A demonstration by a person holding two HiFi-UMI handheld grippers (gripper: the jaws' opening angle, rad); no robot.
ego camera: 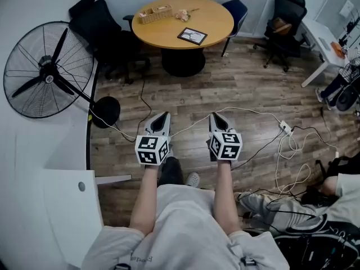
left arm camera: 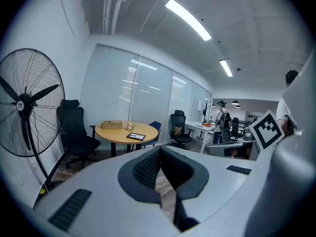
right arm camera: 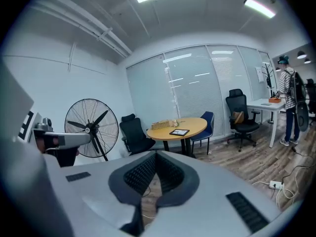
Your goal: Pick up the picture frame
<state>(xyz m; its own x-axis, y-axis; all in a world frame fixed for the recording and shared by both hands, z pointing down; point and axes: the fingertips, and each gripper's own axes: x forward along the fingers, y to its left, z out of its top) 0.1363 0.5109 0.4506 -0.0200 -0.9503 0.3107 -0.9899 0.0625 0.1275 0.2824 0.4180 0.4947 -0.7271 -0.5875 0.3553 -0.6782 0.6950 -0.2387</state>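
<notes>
Lying flat on round table [ego camera: 169, 35]: picture frame [ego camera: 192, 36].

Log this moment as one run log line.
phase: not yet reaching | left gripper: shut, empty | right gripper: shut, empty | picture frame: flat on round table, far from both grippers

Round wood table [ego camera: 214, 21] w/ 3 items: picture frame [ego camera: 192, 36] nr front edge, basket [ego camera: 155, 13] + pale object [ego camera: 183, 14] behind.
</notes>
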